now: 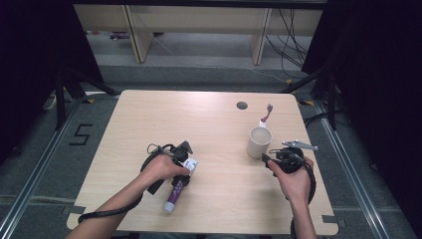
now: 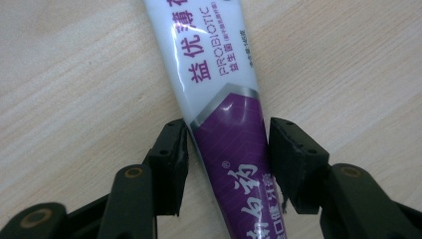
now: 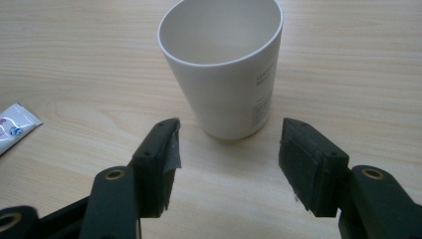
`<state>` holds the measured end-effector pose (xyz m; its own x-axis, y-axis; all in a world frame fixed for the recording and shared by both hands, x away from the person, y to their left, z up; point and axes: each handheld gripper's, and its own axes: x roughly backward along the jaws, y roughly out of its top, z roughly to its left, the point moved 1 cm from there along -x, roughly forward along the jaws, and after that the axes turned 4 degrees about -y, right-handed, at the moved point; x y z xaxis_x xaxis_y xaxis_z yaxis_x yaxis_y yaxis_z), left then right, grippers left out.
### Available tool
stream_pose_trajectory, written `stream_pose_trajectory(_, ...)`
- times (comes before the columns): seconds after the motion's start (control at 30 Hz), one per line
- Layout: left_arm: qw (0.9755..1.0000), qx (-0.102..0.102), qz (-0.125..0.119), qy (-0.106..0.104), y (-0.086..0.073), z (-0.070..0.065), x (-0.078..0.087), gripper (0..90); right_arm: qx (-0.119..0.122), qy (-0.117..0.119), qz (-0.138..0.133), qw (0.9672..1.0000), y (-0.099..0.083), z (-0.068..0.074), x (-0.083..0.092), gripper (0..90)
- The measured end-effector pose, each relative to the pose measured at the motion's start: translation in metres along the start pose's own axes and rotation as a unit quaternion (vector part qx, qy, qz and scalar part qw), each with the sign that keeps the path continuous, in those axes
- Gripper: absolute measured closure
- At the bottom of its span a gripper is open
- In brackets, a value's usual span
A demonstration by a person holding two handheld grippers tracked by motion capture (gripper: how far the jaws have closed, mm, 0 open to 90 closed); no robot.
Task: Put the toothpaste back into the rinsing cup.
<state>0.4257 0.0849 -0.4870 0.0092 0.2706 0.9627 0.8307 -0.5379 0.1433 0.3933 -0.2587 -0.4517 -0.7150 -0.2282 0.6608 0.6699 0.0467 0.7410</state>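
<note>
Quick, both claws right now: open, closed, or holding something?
Left claw: astride the white and purple toothpaste tube lying on the table; whether the pads press it cannot be told.
Right claw: open, empty, just short of the white cup.

**Colours: tube, cup, bench**

Toothpaste tube (image 2: 219, 94): white upper body, purple lower part, a silver band between them, purple and grey lettering on the white, white characters on the purple. Cup (image 3: 226, 64): plain off-white, small grey print on its side. Toothbrush (image 1: 267, 113): pinkish-purple handle. Bench (image 1: 214, 124): pale wood grain, one dark round hole. Both grippers' fingers (image 3: 159, 164): black, brass-coloured rivets. Floor: grey.
</note>
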Motion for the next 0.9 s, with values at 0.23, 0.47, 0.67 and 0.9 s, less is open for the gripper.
stream_pose_trajectory(0.23,0.9996,-0.024,0.012,-0.001,-0.0003,0.0007,-0.0001,54.6,0.0,0.003,0.0,1.0,-0.0002,0.0001,0.0,41.7)
stream_pose_trajectory(0.47,0.9989,-0.043,0.017,0.0,-0.0004,-0.0004,-0.0017,57.0,0.006,0.003,-0.003,1.0,-0.0005,-0.0002,-0.0006,41.7)
stream_pose_trajectory(0.67,0.9982,-0.056,0.021,0.0,-0.0011,-0.0012,-0.0016,59.8,0.004,0.002,0.003,1.0,-0.0013,0.0004,-0.0008,41.8)
stream_pose_trajectory(0.9,0.9949,-0.1,0.014,-0.004,-0.0044,-0.0009,0.0011,66.1,0.008,0.006,0.001,0.9999,-0.0009,0.0009,-0.0012,41.8)
